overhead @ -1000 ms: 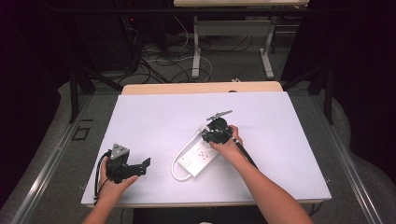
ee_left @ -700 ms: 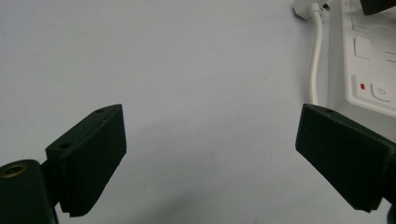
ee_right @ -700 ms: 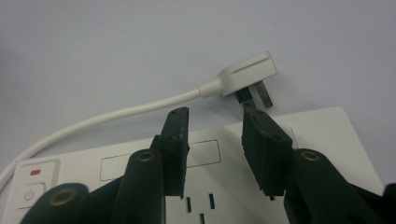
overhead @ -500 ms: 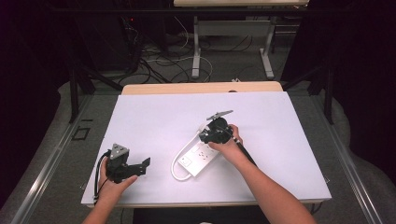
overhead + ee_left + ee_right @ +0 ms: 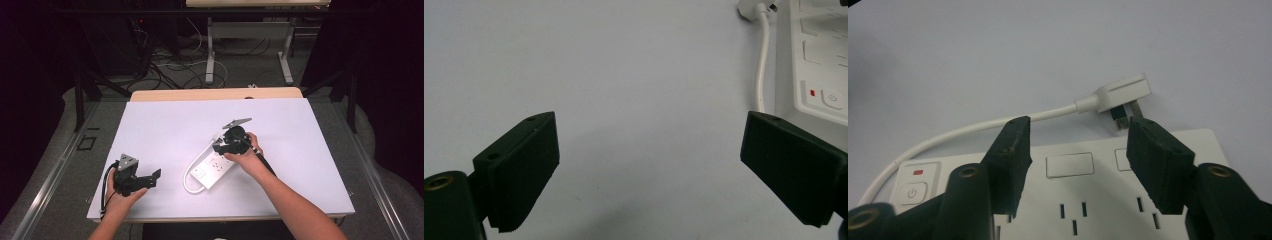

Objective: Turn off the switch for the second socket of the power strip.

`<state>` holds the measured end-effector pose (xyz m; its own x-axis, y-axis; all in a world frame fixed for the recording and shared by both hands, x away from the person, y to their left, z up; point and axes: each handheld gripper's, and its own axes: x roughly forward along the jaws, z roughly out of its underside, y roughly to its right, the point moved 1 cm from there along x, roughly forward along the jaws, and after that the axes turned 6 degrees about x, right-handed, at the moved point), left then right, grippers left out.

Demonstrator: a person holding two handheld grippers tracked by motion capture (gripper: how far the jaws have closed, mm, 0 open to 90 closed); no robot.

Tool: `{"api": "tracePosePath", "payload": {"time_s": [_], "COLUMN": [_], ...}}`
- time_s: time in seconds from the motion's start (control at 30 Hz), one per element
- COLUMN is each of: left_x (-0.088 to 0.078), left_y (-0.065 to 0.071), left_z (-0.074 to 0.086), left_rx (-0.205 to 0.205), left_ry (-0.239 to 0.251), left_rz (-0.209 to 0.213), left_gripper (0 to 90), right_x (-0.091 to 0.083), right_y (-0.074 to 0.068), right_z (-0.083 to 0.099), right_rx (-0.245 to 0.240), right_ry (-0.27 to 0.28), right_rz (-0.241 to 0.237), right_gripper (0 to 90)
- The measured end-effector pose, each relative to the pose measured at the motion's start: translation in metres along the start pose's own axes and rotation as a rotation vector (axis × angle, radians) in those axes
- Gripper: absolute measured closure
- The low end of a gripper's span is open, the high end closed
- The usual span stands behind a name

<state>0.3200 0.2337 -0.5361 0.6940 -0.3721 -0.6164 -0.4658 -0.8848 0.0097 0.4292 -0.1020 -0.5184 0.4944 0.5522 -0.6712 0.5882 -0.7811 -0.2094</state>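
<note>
In the high view, the left gripper (image 5: 150, 177) is at the lower left of the frame. The person's left hand (image 5: 120, 192) holds it low above the table, the forearm coming from the bottom edge, and the black jaws point toward the right. In the left gripper view these jaws stand wide apart with nothing between them, only the pale tabletop (image 5: 634, 75).

Near the middle of the high view lies the white power strip (image 5: 212, 167), flat on the white table cover (image 5: 165, 125), turned diagonally from lower left to upper right. It is a long rectangular block of smooth plastic. Its round white cord (image 5: 187, 177) makes a loop beside its lower left end. In the right gripper view the strip (image 5: 1073, 185) shows a power button with a small red mark at the left and rows of socket slots. The cord (image 5: 973, 130) runs behind the strip to a flat white plug (image 5: 1120, 95) with metal pins, which lies on the table just beside the far edge of the strip.

To the right of center, the right gripper (image 5: 220, 147) is over the upper end of the strip, and the right hand (image 5: 245, 155) grasps it from behind with the forearm reaching from the lower right. Its jaws have just been opening; they are now spread about halfway above the strip face, pressing on nothing.
</note>
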Motion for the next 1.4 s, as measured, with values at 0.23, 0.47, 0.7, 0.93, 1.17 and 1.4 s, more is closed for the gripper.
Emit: {"api": "tracePosePath", "payload": {"time_s": [0.23, 0.47, 0.7, 0.93, 1.17, 1.4], "left_x": [0.000, 0.000, 0.000, 0.000, 0.000, 0.001], "left_y": [0.000, 0.000, 0.000, 0.000, 0.001, 0.002], "left_z": [0.000, 0.000, 0.000, 0.000, 0.000, 0.000], "left_rx": [0.003, 0.004, 0.004, 0.002, -0.001, 0.000], "left_ry": [-0.001, -0.002, 0.000, -0.001, -0.002, -0.002], "left_rz": [0.000, -0.002, -0.002, -0.003, -0.002, -0.002], "left_gripper": [8.4, 8.4, 8.4, 8.5, 8.6, 8.6], "right_x": [-0.010, -0.019, -0.028, -0.036, -0.045, -0.056], "right_y": [0.001, 0.000, -0.001, 0.001, 0.006, 0.012], "right_z": [0.000, 0.002, 0.007, 0.014, 0.022, 0.028], "right_rx": [-0.038, -0.049, -0.055, -0.063, -0.058, -0.044], "right_ry": [0.031, 0.020, 0.012, 0.013, 0.019, 0.028], "right_rz": [0.014, 0.000, -0.005, 0.008, 0.011, 0.024], "right_gripper": [38.8, 36.5, 30.1, 24.1, 20.1, 15.6]}}
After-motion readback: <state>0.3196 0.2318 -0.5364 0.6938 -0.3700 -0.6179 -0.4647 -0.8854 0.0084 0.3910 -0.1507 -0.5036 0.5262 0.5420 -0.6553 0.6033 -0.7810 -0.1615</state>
